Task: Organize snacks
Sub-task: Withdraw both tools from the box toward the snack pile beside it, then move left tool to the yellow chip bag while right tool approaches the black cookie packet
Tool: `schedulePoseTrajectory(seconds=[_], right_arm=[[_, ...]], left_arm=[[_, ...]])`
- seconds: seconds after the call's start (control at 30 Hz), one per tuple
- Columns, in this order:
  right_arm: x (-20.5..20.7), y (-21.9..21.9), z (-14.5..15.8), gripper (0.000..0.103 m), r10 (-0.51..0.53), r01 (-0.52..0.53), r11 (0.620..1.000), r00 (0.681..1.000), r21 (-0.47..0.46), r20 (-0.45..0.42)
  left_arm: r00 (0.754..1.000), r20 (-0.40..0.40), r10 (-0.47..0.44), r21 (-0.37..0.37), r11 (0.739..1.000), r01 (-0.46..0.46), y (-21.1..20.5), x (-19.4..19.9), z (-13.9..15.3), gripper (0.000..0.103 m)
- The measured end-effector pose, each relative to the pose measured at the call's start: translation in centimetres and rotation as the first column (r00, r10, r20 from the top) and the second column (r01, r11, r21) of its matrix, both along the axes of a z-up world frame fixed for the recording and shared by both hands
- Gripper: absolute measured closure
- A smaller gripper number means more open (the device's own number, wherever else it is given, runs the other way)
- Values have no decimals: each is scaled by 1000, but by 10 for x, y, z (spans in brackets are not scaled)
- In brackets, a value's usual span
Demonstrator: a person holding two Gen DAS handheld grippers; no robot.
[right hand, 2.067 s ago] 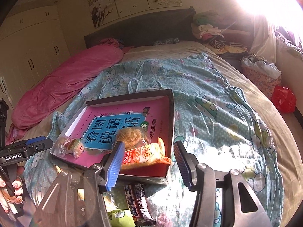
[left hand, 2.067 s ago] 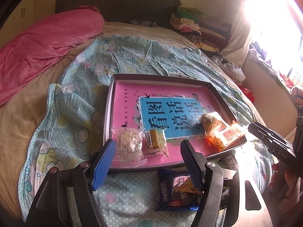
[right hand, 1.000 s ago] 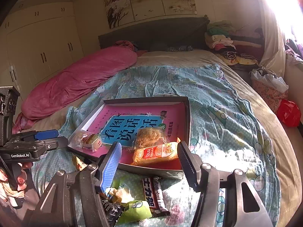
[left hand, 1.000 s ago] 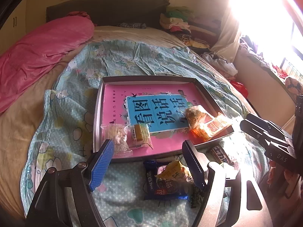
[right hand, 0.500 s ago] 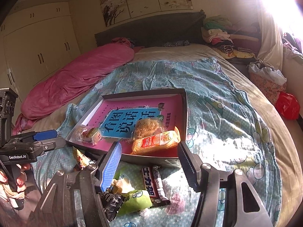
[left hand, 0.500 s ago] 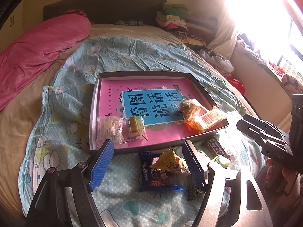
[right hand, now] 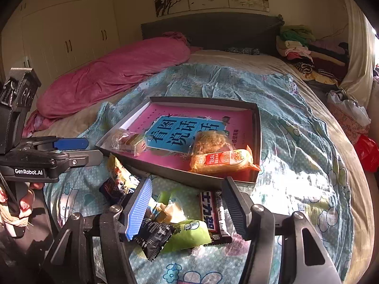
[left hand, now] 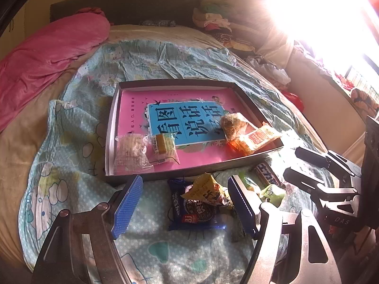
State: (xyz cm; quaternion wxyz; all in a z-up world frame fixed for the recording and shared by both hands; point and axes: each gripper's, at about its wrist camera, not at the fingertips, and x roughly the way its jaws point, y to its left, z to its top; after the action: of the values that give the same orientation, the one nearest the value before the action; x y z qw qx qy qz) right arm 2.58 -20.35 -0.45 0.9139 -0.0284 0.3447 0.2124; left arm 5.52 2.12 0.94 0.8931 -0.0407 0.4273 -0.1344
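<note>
A grey box (left hand: pixel 111 127) (right hand: pixel 257 142) with a pink and blue book inside lies on the bed. It holds two clear-wrapped pastries (left hand: pixel 132 152) at its near left, a floss bun (left hand: pixel 233 123) (right hand: pixel 210 142) and an orange packet (left hand: pixel 258 138) (right hand: pixel 222 159). Loose snacks lie in front of it: a blue cookie packet (left hand: pixel 194 210), a yellow packet (left hand: pixel 207 188), a chocolate bar (right hand: pixel 212 210) (left hand: pixel 267 175), a green packet (right hand: pixel 187 235) and a black packet (right hand: pixel 154 237). My left gripper (left hand: pixel 186 201) is open above the blue packet. My right gripper (right hand: pixel 187 203) is open above the loose snacks.
A pink duvet (right hand: pixel 113 71) lies along the bed's left. Clothes (right hand: pixel 303 47) are piled at the far right. A red bag (right hand: pixel 368 151) sits beside the bed. White wardrobes (right hand: pixel 66 30) stand at the left.
Both grippers have pulled back from the box toward the bed's near edge, so the loose snacks in front of the box have come into view. Both stay open and empty.
</note>
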Motion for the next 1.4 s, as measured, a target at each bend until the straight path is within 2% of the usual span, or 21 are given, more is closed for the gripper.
schedulePoseTrajectory(seconds=[0.27,0.77,1.03,1.4], right_arm=[[-12,18,-7,42,85,-85,994,996,-67,-8],[-26,32,-14,42,170,-172,978,985,-120,-26],[-30,47,-30,42,228,-238,952,971,-191,-75],[-30,61,-53,42,239,-268,915,962,-301,-129]], left_arm=[[999,-29,-18,4,1000,18,-5,-2,-8,27],[995,-83,-50,-14,999,49,-15,-1,-18,27],[993,-106,-53,-15,999,52,-16,0,-24,27],[990,-127,-57,-21,998,55,-17,1,-31,27]])
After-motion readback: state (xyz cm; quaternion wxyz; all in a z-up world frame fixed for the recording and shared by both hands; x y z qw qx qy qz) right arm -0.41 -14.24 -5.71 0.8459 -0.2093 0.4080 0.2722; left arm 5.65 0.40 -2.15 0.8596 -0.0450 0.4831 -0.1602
